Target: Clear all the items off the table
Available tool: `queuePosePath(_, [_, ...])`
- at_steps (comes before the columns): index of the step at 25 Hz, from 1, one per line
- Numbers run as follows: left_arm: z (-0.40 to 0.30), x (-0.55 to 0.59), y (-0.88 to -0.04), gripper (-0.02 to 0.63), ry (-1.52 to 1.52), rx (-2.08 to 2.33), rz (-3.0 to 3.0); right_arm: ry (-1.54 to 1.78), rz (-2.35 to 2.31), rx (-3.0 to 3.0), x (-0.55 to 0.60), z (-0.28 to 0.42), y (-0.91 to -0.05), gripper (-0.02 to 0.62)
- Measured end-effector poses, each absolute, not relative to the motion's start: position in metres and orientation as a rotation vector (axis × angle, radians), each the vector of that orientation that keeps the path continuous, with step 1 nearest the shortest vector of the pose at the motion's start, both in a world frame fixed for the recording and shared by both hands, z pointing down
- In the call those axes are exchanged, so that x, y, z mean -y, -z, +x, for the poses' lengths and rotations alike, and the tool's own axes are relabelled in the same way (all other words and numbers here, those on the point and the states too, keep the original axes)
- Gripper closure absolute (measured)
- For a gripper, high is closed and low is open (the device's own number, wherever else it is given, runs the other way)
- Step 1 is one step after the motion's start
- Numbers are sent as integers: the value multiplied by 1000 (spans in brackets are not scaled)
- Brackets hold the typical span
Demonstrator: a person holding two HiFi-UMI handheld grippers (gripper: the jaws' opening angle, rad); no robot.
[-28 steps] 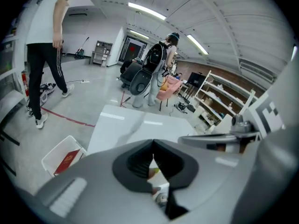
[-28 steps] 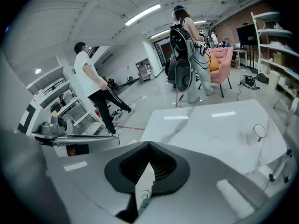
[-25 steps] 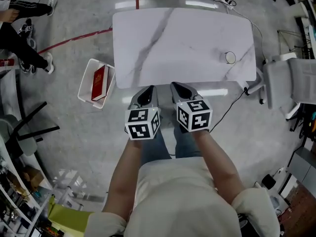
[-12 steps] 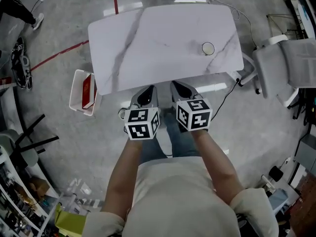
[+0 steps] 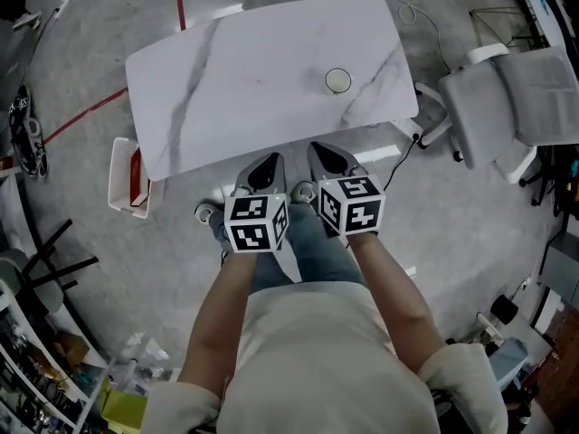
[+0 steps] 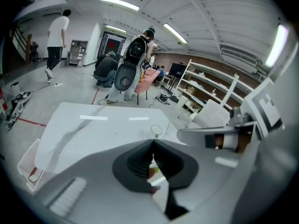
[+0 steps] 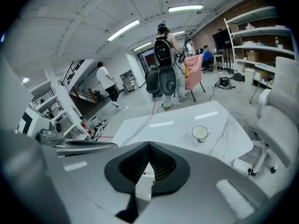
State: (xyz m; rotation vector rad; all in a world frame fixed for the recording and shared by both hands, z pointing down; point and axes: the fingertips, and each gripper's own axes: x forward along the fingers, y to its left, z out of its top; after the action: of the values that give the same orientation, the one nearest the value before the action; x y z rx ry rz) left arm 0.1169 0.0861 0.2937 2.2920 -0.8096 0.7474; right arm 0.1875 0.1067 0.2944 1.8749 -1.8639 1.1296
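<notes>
Walking up to the white marble table (image 5: 244,89), the person has closed in on it over the last moment. In the head view the tabletop has slid leftward and its near edge now sits just past the two gripper tips, where a second ago there was a strip of bare floor between them.

The small white cup (image 5: 337,80) has drifted with the table, from out at the right to almost straight ahead of the right gripper (image 5: 330,163). It stands upright on the right half of the tabletop and is the only item left on it, still well apart from both tools.

The left gripper (image 5: 262,174) and the right one ride side by side, angled down toward the table. Each gripper's own view shows its jaws pressed together with nothing between them, exactly as they were before.

The white basket (image 5: 116,163) sits on the floor at the table's left end with a red book (image 5: 136,177) in it, now partly tucked under the table's edge in the head view.

To my eye this is the approach for the last pickup. The right gripper looks best placed, but its jaws must open before it can take the cup.
</notes>
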Motion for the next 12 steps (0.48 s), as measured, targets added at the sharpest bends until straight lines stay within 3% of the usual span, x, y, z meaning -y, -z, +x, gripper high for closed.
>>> queuePosePath(12, [192,-105,-289,597,-788,762,2340,-1168,1922,1817,-140,257,-301,597])
